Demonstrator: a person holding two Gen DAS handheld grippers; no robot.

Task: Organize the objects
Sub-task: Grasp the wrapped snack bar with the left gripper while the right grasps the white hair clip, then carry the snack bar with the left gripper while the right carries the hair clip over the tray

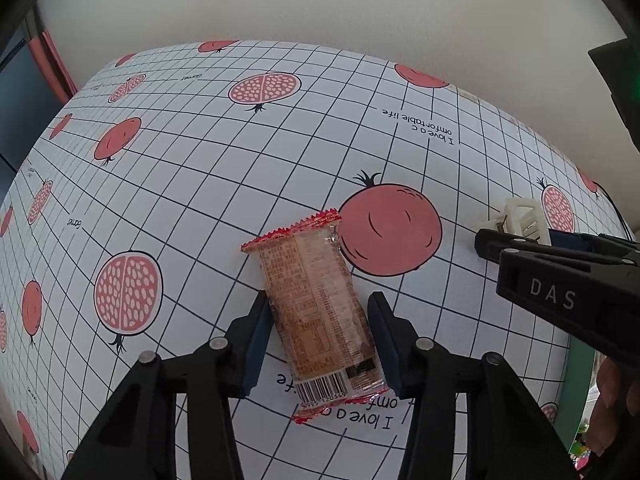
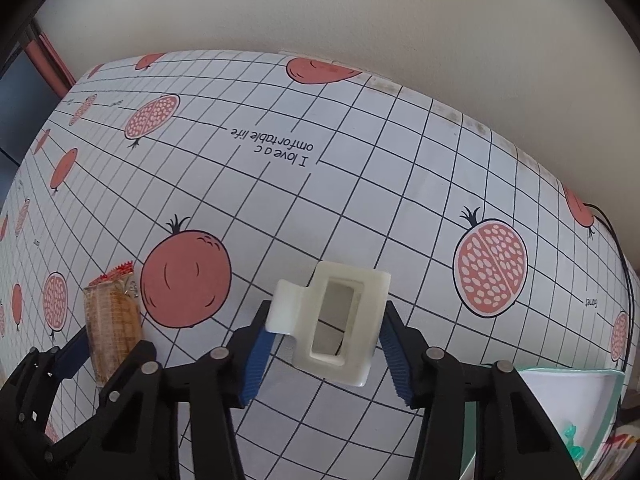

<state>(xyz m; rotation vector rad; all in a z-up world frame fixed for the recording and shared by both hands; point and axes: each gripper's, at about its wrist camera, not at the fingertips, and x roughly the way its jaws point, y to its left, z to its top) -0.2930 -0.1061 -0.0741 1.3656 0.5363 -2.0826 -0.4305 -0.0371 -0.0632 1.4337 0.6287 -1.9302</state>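
Observation:
A clear snack packet [image 1: 320, 320] with red crimped ends and a barcode lies flat on the pomegranate-print tablecloth [image 1: 200, 160]. My left gripper [image 1: 318, 302] straddles it, open, its blue pads close to both long sides. The packet [image 2: 112, 320] and left gripper [image 2: 108, 344] also show at the lower left of the right wrist view. A white hair claw clip [image 2: 348, 280] sits between the fingers of my right gripper [image 2: 327, 311], which is shut on its two sides. From the left wrist view, the clip [image 1: 520, 216] pokes out past the right gripper [image 1: 494, 242] at the right.
A white tray with a teal rim [image 2: 568, 396] sits at the table's near right corner. A black cable [image 2: 618, 248] runs along the right edge. A plain wall [image 2: 360, 20] backs the table. A hand [image 1: 612, 404] holds the right gripper.

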